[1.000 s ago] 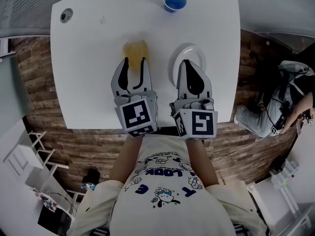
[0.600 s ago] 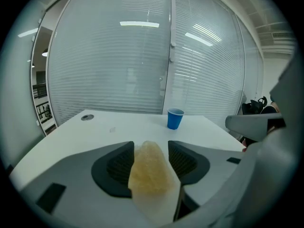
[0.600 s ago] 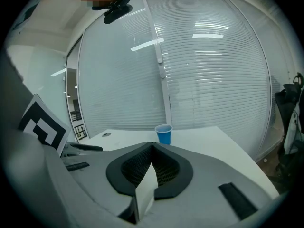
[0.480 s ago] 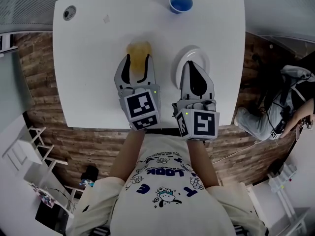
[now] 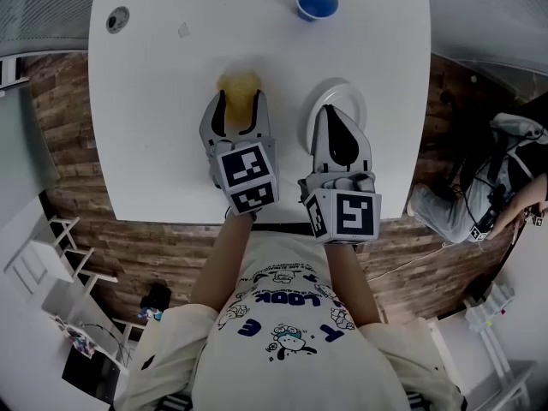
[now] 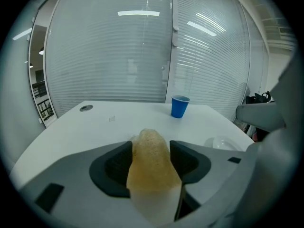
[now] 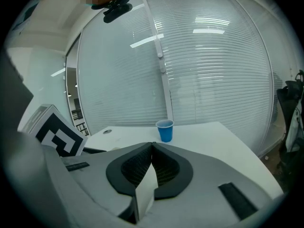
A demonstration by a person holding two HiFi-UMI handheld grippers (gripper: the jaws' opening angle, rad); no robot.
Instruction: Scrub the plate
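The left claw (image 5: 238, 101) has just been opening; now released, it has the sponge (image 5: 238, 84) straight ahead between its tips. The right claw (image 5: 332, 114), clenched and empty, hangs over the plate (image 5: 341, 92).

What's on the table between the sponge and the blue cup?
Nothing: the table is bare between sponge and cup, as the head view shows.

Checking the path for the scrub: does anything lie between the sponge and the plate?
Nothing visible lies on the table between the sponge and the plate. The shut right gripper does overlap the plate's near part in the head view.
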